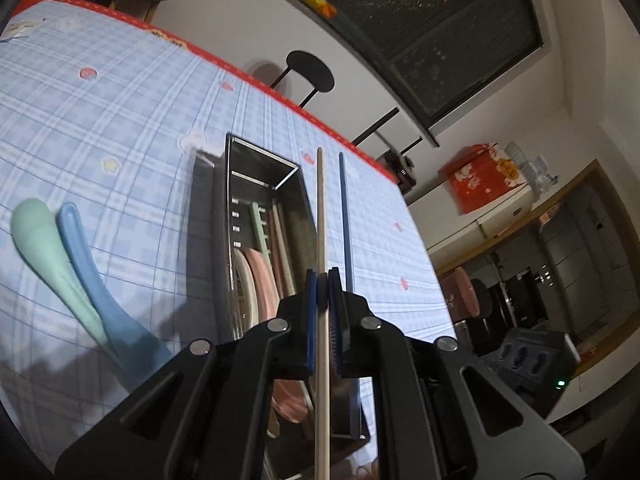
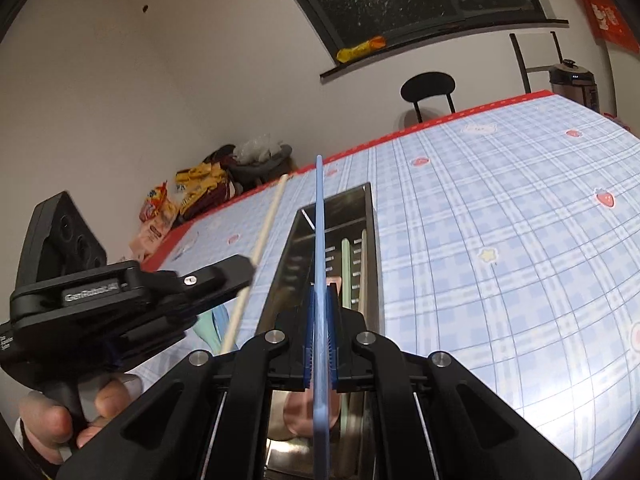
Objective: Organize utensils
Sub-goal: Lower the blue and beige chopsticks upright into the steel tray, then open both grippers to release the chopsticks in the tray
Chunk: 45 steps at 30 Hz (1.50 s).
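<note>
My left gripper [image 1: 322, 280] is shut on a beige chopstick [image 1: 321, 208] that points away over the steel utensil box [image 1: 229, 200]. To its right hangs a blue chopstick [image 1: 345, 208], also above the box. In the right wrist view my right gripper [image 2: 320, 300] is shut on that blue chopstick [image 2: 319, 220] over the box [image 2: 296, 240]. The left gripper [image 2: 245, 276] is at the left there with the beige chopstick [image 2: 266, 240]. The box holds pink spoons [image 1: 260, 280], a green fork [image 1: 260, 232] and beige chopsticks. A mint spoon [image 1: 38, 240] and a blue spoon [image 1: 86, 264] lie on the cloth left of the box.
The table has a blue checked cloth [image 2: 500, 240] with a red edge [image 1: 248, 72]. A black chair [image 2: 428, 86] stands behind it. Snack bags [image 2: 200, 184] sit past the far left edge. A person's hand [image 2: 52, 420] grips the left gripper's handle.
</note>
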Each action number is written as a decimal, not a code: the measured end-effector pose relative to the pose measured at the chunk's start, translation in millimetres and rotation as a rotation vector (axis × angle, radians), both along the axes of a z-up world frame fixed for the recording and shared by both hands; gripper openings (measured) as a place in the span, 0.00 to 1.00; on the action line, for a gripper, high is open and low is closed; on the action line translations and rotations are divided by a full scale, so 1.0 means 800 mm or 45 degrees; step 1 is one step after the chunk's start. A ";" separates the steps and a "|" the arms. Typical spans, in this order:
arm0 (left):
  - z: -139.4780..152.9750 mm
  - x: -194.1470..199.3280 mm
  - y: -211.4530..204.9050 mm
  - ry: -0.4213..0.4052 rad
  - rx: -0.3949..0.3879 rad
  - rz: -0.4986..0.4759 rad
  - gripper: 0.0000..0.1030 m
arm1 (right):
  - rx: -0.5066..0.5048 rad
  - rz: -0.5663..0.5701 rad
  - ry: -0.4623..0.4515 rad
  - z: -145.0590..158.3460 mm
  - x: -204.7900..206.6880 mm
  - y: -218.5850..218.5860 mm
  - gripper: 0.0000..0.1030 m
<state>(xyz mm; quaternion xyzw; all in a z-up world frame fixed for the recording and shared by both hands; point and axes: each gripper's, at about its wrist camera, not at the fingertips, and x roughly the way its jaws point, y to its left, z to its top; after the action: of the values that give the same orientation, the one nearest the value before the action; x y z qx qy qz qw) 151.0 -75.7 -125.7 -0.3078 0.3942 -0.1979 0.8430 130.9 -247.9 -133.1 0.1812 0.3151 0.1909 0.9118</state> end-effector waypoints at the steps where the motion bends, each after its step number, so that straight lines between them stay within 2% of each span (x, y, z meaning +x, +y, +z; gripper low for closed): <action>1: -0.004 0.003 0.000 0.004 0.008 0.003 0.10 | -0.005 0.001 0.011 -0.003 0.001 0.001 0.06; 4: -0.012 0.009 -0.002 0.010 0.026 0.014 0.10 | -0.010 0.004 0.048 -0.011 0.006 0.004 0.06; 9: -0.023 0.017 -0.011 0.035 0.040 -0.004 0.10 | -0.022 -0.007 0.040 -0.011 0.005 0.004 0.06; 18: -0.028 0.030 -0.013 0.054 0.009 0.025 0.10 | -0.022 -0.015 0.046 -0.013 0.006 0.003 0.06; 27: -0.032 0.038 -0.024 0.070 0.066 0.006 0.09 | -0.021 -0.019 0.058 -0.015 0.009 0.000 0.07; 31: -0.022 0.035 -0.023 0.031 0.088 -0.011 0.22 | -0.026 -0.012 0.036 -0.011 0.007 0.002 0.08; 32: -0.016 0.033 -0.022 0.013 0.103 -0.013 0.25 | -0.027 -0.008 0.026 -0.009 0.006 0.002 0.12; 34: -0.006 0.028 -0.016 -0.019 0.127 -0.014 0.30 | -0.038 -0.005 -0.004 -0.004 0.001 0.004 0.26; 36: 0.008 0.020 -0.005 -0.063 0.177 0.006 0.40 | -0.057 -0.010 -0.040 0.001 -0.005 0.006 0.48; 37: 0.016 0.014 0.005 -0.091 0.210 0.026 0.49 | -0.071 -0.018 -0.058 0.003 -0.007 0.007 0.53; 38: 0.021 0.010 0.011 -0.111 0.234 0.041 0.55 | -0.082 -0.026 -0.073 0.005 -0.009 0.008 0.65; 39: 0.028 0.004 0.020 -0.134 0.272 0.059 0.58 | -0.096 -0.040 -0.091 0.007 -0.011 0.009 0.75; 41: 0.040 -0.007 0.037 -0.168 0.342 0.104 0.81 | -0.117 -0.053 -0.116 0.010 -0.015 0.009 0.86; 42: 0.046 -0.016 0.049 -0.192 0.373 0.131 0.84 | -0.121 -0.054 -0.122 0.010 -0.017 0.010 0.92; 43: 0.048 -0.021 0.056 -0.203 0.392 0.145 0.88 | -0.132 -0.059 -0.130 0.011 -0.018 0.011 0.94; 45: 0.055 -0.034 0.074 -0.217 0.465 0.184 0.94 | -0.159 -0.072 -0.146 0.012 -0.019 0.014 0.94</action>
<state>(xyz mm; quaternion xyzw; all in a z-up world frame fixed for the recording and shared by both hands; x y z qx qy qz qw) 123.9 -16.9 -81.7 -0.1595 0.3276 -0.0875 0.9271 115.5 -236.5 -123.1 0.1218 0.2685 0.1551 0.9429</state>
